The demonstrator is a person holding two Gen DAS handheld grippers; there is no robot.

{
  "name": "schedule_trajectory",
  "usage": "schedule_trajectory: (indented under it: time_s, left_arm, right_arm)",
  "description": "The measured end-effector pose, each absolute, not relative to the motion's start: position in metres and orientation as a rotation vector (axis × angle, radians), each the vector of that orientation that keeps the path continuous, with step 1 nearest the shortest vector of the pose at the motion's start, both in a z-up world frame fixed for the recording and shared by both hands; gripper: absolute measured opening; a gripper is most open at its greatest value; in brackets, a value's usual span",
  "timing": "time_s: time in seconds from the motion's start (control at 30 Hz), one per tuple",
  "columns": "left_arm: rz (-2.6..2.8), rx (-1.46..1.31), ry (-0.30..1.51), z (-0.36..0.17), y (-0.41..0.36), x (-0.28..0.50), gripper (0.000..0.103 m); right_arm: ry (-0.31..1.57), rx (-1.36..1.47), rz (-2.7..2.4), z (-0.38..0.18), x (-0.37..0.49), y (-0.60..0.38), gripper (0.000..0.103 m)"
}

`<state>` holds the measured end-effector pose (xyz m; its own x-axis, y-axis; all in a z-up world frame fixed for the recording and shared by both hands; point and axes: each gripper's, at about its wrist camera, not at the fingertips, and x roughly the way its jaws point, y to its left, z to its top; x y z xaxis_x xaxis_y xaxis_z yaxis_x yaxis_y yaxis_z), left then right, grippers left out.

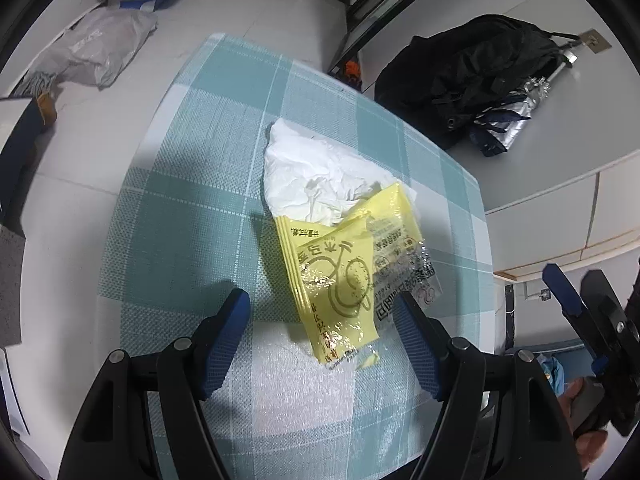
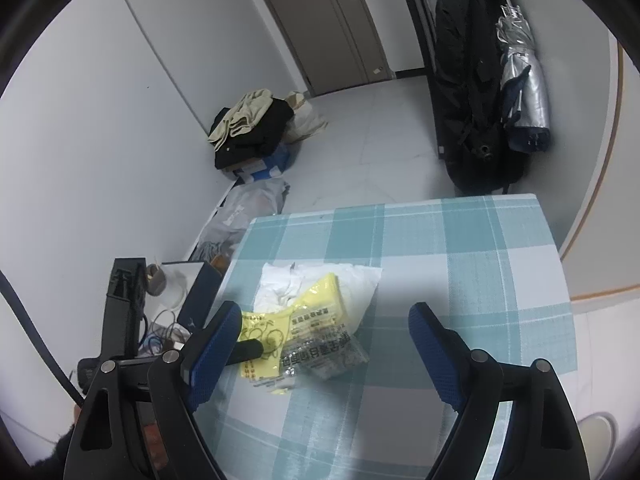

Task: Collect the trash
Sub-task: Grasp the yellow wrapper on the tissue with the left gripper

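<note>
A crinkled yellow and clear snack wrapper (image 1: 340,280) lies on the teal checked tablecloth (image 1: 180,208), overlapping a crumpled white tissue (image 1: 316,168) behind it. My left gripper (image 1: 322,320) is open and low over the cloth. The wrapper's near end sits between its blue pads, and the right pad is at the wrapper's clear edge. In the right wrist view the wrapper (image 2: 308,320) and tissue (image 2: 352,276) lie ahead of my open right gripper (image 2: 326,336), which holds nothing. A black fingertip (image 2: 248,351) of the left gripper rests by the wrapper there.
A black backpack (image 2: 468,100) and a folded silver umbrella (image 2: 524,92) lean on the wall beyond the table's far edge. On the floor to the left are a grey plastic bag (image 1: 100,48) and clothes piled on boxes (image 2: 252,128). A hand (image 1: 580,404) holds the right gripper.
</note>
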<state>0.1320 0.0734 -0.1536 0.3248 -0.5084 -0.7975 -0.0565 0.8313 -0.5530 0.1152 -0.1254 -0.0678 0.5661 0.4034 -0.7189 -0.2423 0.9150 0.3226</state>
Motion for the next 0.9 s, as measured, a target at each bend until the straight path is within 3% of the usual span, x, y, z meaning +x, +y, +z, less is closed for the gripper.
schedule_trajectory:
  time_s: [0.2, 0.33, 0.47, 0.53, 0.63, 0.73, 0.9]
  left_arm:
    - [-0.312, -0.520, 1.219, -0.155, 0.070, 0.134, 0.066]
    - [-0.292, -0.505, 1.216, -0.156, 0.069, 0.134, 0.044]
    - [-0.290, -0.503, 1.215, -0.157, 0.067, 0.136, 0.038]
    - [-0.290, -0.496, 1.221, -0.159, 0.066, 0.136, 0.024]
    - [-0.281, -0.495, 1.220, -0.161, 0.066, 0.137, 0.014]
    - [-0.284, -0.490, 1.206, -0.158, 0.066, 0.136, 0.007]
    - [-0.308, -0.465, 1.150, -0.143, 0.062, 0.133, 0.004]
  right_arm:
    - [0.889, 0.190, 0.383, -0.066, 0.113, -0.127, 0.086]
    - [0.887, 0.186, 0.379, -0.066, 0.112, -0.128, 0.086]
    - [0.883, 0.186, 0.371, -0.065, 0.111, -0.133, 0.086]
    - [0.884, 0.192, 0.366, -0.065, 0.112, -0.136, 0.086]
    - [0.888, 0.197, 0.359, -0.065, 0.111, -0.139, 0.086]
    - [0.887, 0.197, 0.357, -0.064, 0.110, -0.140, 0.086]
    - [0.881, 0.199, 0.344, -0.062, 0.109, -0.143, 0.086]
